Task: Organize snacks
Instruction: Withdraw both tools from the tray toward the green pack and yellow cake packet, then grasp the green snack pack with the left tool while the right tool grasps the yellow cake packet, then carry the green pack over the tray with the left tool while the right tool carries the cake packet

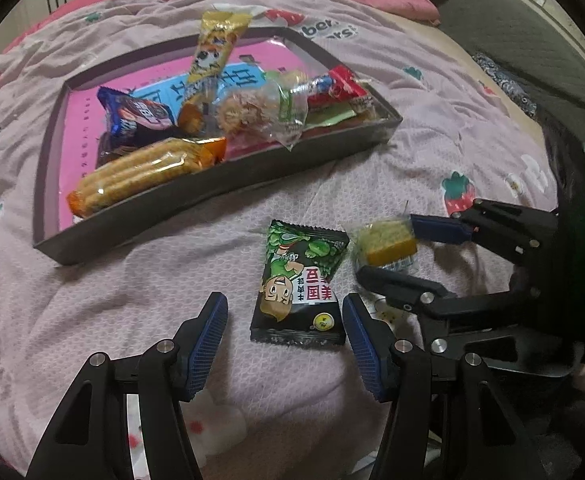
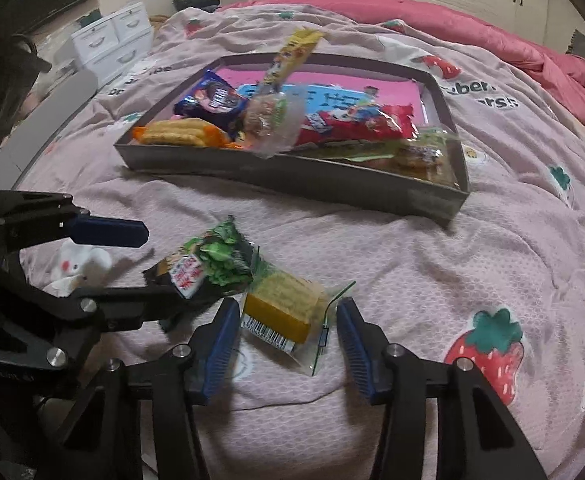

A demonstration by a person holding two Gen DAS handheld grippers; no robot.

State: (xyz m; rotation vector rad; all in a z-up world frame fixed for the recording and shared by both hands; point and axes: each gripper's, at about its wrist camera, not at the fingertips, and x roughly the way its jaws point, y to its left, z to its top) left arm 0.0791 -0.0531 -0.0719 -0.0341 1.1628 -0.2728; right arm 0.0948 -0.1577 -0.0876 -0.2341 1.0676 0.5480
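Observation:
A green and black snack packet (image 1: 301, 280) lies flat on the pink bedspread, between the fingers of my open left gripper (image 1: 285, 312). It also shows in the right wrist view (image 2: 208, 266). A clear-wrapped yellow cake (image 2: 282, 312) lies just right of it, between the fingers of my open right gripper (image 2: 288, 316). The cake (image 1: 386, 240) and the right gripper (image 1: 388, 248) around it show in the left wrist view. The left gripper (image 2: 148, 260) shows at the left of the right wrist view. A grey tray (image 1: 228, 178) with a pink floor holds several snacks.
The tray (image 2: 292, 178) lies farther back on the bed, with a biscuit pack (image 1: 144, 174), a blue packet (image 1: 136, 114) and a red packet (image 2: 356, 124) in it. A pink quilt (image 2: 472, 32) lies behind. White drawers (image 2: 112, 44) stand left of the bed.

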